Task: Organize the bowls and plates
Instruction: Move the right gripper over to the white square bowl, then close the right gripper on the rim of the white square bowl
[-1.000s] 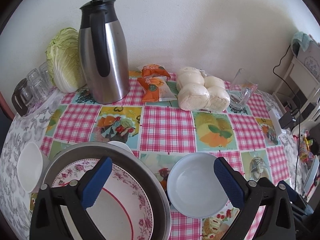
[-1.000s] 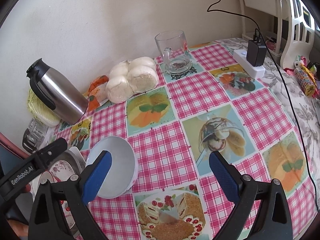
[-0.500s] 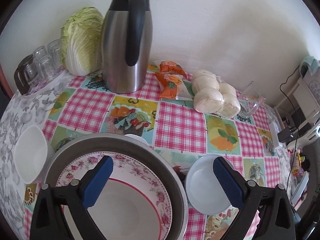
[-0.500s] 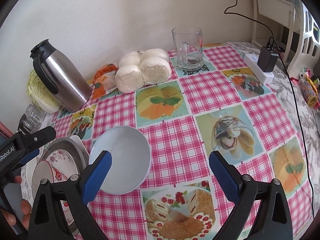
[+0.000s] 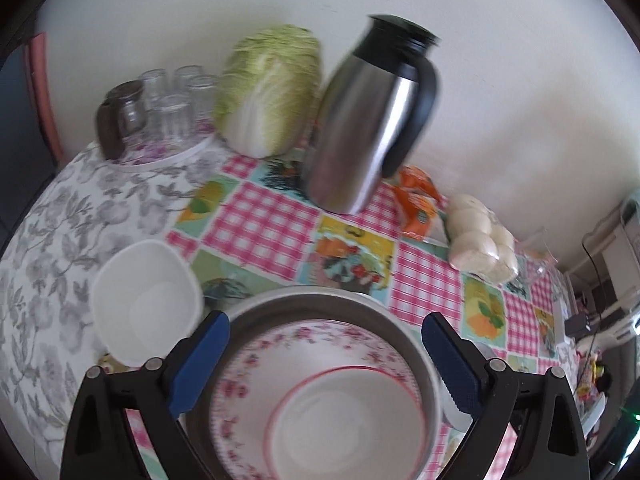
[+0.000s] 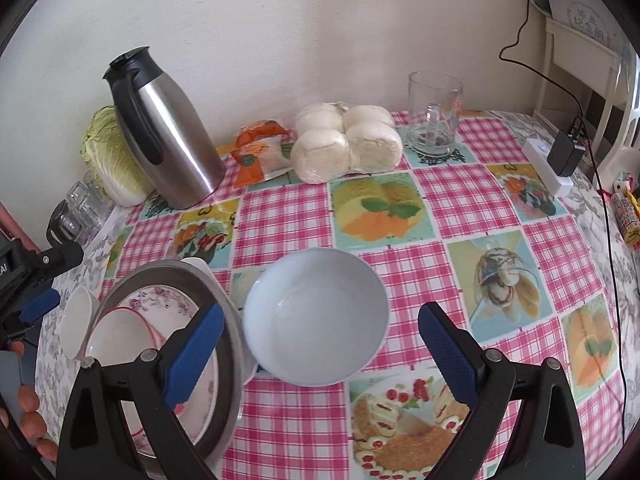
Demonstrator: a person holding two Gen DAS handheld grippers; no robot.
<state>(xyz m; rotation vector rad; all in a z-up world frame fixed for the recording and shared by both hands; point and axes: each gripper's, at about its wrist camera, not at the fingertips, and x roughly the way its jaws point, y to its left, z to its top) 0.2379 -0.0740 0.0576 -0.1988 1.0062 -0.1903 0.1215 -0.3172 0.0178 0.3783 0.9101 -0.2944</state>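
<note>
- The counter [image 6: 472, 196], under a pink checked cloth with food pictures, carried everything.
- A wide metal basin [image 5: 404, 332] sat near the counter's front left edge; nested in it was a rose-patterned plate [image 5: 288, 356], and on that plate a white bowl with a red rim [image 5: 352, 432].
- A plain white bowl [image 6: 316, 316] with nothing in it stood just right of the basin, nearly touching its rim, toward the middle of the front edge.
- A smaller white bowl [image 5: 144, 300], also holding nothing, stood just left of the basin on the grey floral part of the cloth.
- Along the back edge by the wall stood a steel thermos jug [image 6: 164, 132], a cabbage [image 5: 272, 88], a bag of white buns [image 6: 344, 140] and a glass mug [image 6: 434, 114].
- A cluster of upturned glasses [image 5: 168, 104] sat on a tray at the back left corner.
- The left hand-held gripper [image 5: 324, 364] was released, its blue pads wide apart over the basin and grasping nothing.
- The right hand-held gripper [image 6: 320, 360] was likewise released, its pads spread to either side of the plain white bowl, not visibly touching it.
</note>
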